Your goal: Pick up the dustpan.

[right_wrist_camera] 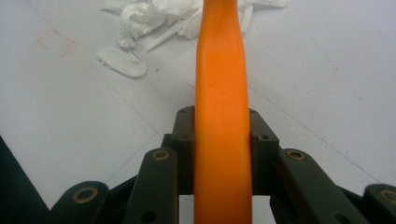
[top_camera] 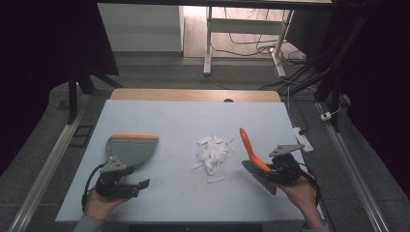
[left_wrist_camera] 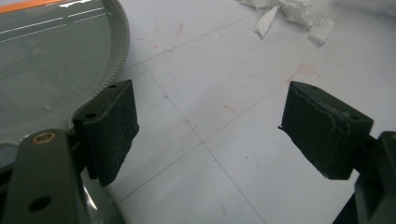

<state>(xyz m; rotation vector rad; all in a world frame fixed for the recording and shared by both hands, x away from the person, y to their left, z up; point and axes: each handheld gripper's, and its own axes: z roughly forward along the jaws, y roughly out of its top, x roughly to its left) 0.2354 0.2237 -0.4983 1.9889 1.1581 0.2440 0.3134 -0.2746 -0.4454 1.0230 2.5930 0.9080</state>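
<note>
Left gripper (top_camera: 138, 186) fingers spread beside the dustpan (top_camera: 129, 149) (grey, orange-edged); right gripper (top_camera: 270, 170) fingers pinch the brush (top_camera: 254, 157).

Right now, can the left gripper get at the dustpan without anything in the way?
Probably yes. The left gripper is open with nothing between its jaws, and the dustpan lies right beside it on the table. The paper scraps and the brush, held by the right gripper, lie off to the side.

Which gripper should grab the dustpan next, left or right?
Left. The left gripper is open and empty, right beside the dustpan. The right gripper is shut on the brush, across the paper scraps.
</note>
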